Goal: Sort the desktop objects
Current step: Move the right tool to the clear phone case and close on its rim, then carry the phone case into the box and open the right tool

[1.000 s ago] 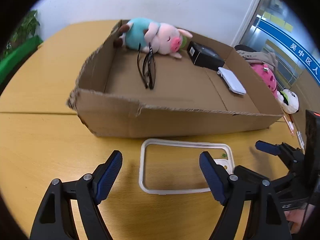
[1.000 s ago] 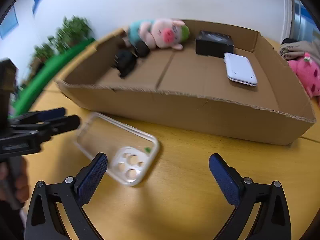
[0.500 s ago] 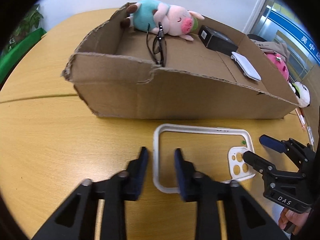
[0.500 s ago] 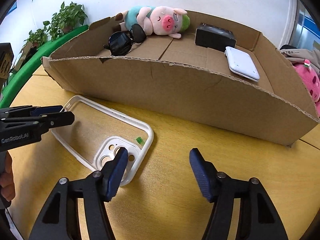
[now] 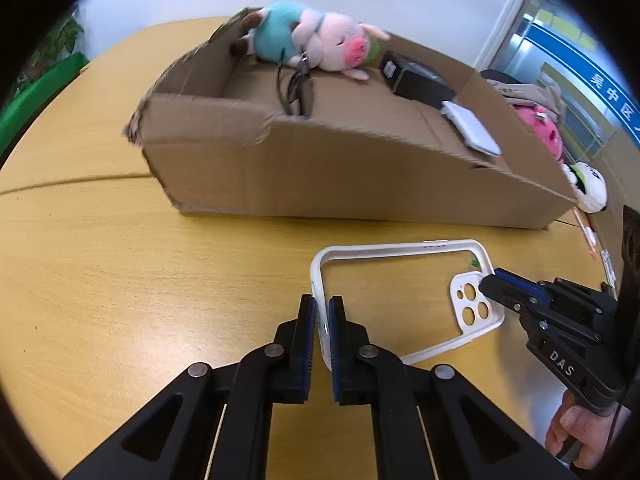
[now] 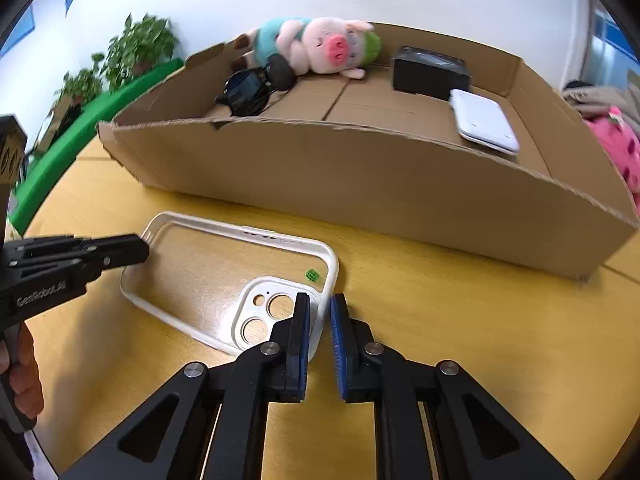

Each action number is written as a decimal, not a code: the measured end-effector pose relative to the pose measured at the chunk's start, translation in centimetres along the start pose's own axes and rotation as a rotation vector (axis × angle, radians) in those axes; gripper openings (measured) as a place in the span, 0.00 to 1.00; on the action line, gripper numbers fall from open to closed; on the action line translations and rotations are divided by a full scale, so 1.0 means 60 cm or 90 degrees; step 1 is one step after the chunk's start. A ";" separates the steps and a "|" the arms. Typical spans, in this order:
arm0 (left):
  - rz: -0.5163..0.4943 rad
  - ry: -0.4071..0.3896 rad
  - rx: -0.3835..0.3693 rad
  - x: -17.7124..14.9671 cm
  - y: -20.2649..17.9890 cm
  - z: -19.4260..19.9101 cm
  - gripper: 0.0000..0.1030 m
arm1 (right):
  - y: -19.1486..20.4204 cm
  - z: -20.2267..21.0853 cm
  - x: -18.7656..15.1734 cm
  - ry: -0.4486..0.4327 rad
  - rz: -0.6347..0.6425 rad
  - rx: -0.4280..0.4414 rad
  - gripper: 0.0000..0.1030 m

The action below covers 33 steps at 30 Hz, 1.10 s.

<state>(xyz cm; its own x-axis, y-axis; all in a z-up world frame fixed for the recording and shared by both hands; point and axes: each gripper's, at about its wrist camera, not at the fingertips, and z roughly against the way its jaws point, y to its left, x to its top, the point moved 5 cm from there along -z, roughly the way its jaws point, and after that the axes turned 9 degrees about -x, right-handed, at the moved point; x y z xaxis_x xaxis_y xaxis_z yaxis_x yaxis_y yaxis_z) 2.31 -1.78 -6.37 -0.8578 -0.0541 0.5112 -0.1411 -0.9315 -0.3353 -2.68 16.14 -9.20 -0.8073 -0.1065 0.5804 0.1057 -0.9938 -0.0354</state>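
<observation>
Counter [image 5: 120, 280] yellow wood, phone case [image 5: 400, 246] white-rimmed, clear-backed, lying flat near front wall of cardboard box [image 5: 320, 176]. Left claw [image 5: 322, 312] just closed, pinching left short rim of case. Right claw [image 6: 319, 312] just closed, pinching right rim beside camera cutout [image 6: 262, 314]. Inside box, left to right: sunglasses [image 6: 252, 88], plush pig [image 6: 320, 46] at far wall, black box [image 6: 430, 68], white flat device [image 6: 482, 120]. Pink plush [image 6: 616, 148] outside box, far right.

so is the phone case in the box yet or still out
Out: the white-rimmed clear phone case lies on the wooden table before the cardboard box.
</observation>
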 end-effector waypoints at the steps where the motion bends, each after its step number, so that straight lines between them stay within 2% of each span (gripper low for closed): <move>1: -0.009 -0.008 0.004 0.003 -0.009 0.008 0.06 | -0.005 0.007 -0.001 -0.006 -0.006 0.001 0.11; 7: -0.051 -0.085 -0.011 0.044 -0.065 0.084 0.06 | -0.029 0.070 0.013 -0.046 -0.025 0.008 0.11; 12: -0.094 -0.127 -0.025 0.081 -0.107 0.130 0.06 | -0.054 0.138 0.042 -0.103 -0.048 -0.002 0.11; 24: -0.136 -0.169 -0.035 0.162 -0.151 0.157 0.06 | -0.092 0.194 0.116 -0.165 -0.056 -0.031 0.11; 33: -0.119 -0.171 -0.043 0.221 -0.131 0.135 0.06 | -0.103 0.180 0.181 -0.183 -0.038 -0.042 0.11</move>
<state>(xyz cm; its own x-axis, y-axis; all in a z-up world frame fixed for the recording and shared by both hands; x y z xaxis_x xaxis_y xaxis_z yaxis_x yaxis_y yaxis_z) -3.94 1.94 9.44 -0.6539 0.0135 0.7564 -0.3234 -0.9089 -0.2634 -5.83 21.46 6.11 -0.6122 -0.0441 0.7894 0.0182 -0.9990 -0.0417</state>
